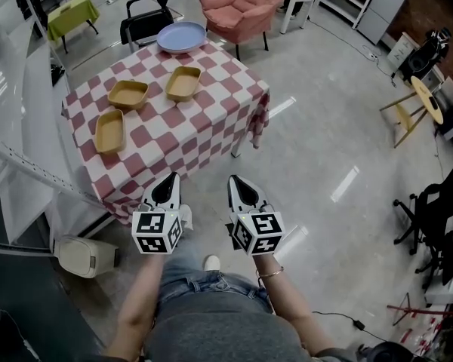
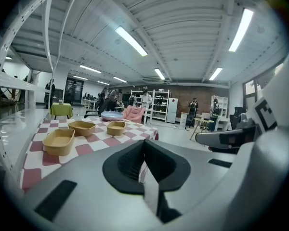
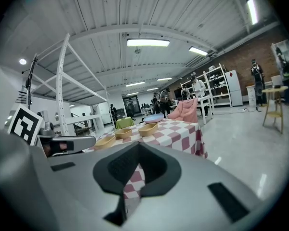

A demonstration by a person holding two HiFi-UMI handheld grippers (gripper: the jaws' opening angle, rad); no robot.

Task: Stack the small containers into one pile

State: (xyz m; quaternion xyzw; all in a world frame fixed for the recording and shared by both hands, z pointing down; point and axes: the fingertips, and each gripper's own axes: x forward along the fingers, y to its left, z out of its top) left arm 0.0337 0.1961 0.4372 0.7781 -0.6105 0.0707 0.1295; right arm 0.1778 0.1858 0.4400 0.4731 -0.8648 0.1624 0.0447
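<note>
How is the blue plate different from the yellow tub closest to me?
The plate is round and pale blue; the tub is oblong and tan. The plate is shallow and wide; the tub is smaller with taller walls. The plate sits at the far edge of the checked cloth, the tub nearer you. Both are empty and upright.

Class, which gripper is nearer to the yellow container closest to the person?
Left. The left gripper is just off the table, right of the container; the right gripper is farther right, over the floor.
</note>
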